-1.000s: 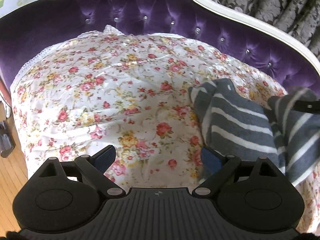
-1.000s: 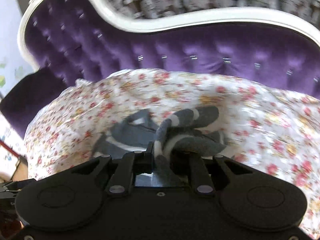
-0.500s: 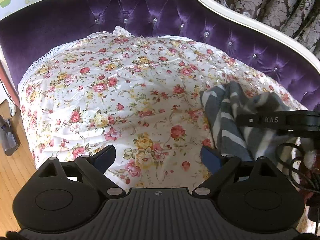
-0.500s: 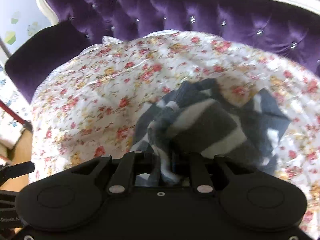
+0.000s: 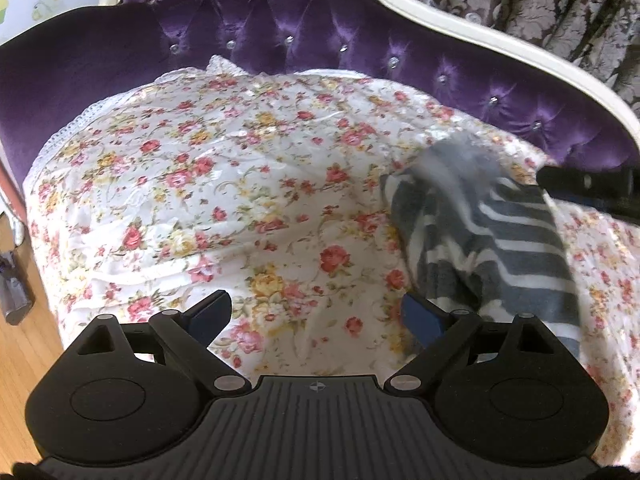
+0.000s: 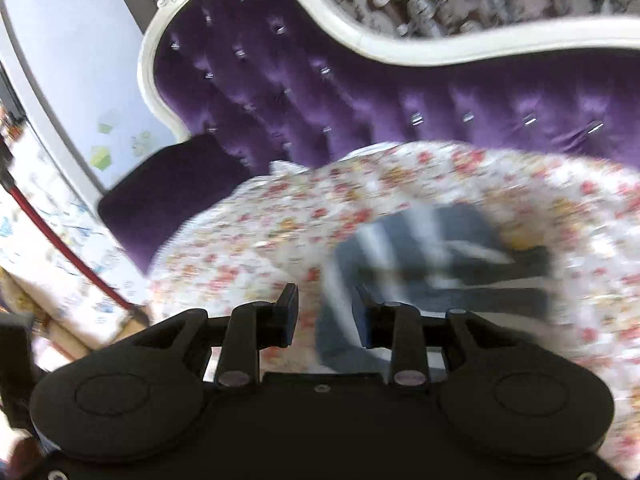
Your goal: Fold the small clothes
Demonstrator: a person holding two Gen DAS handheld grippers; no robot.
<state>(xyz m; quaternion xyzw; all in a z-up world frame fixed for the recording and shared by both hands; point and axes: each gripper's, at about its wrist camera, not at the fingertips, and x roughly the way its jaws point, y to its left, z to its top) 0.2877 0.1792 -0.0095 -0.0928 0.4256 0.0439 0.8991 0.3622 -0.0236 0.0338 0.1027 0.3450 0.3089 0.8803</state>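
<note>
A grey garment with white stripes (image 5: 492, 240) lies in a loose heap on the right half of a floral sheet (image 5: 224, 184). My left gripper (image 5: 313, 304) hangs open over the sheet just left of the garment, with only sheet between its fingers. In the blurred right wrist view my right gripper (image 6: 325, 296) has its jaws opening. The garment (image 6: 436, 256) lies just beyond and below its right finger, and the pads do not press on it. A black part of the right gripper (image 5: 592, 190) shows at the right edge, behind the garment.
The sheet covers the seat of a purple tufted sofa (image 5: 280, 28) with a white frame (image 5: 460, 32). A patterned curtain (image 5: 520, 4) hangs behind it. Wooden floor (image 5: 24, 344) shows at the lower left. A red rod (image 6: 60, 240) leans left of the sofa.
My right gripper was shut on a bunched fold of the garment; now its jaws are apart and the garment lies released on the sheet. The right view has swung. The left gripper stays open.
</note>
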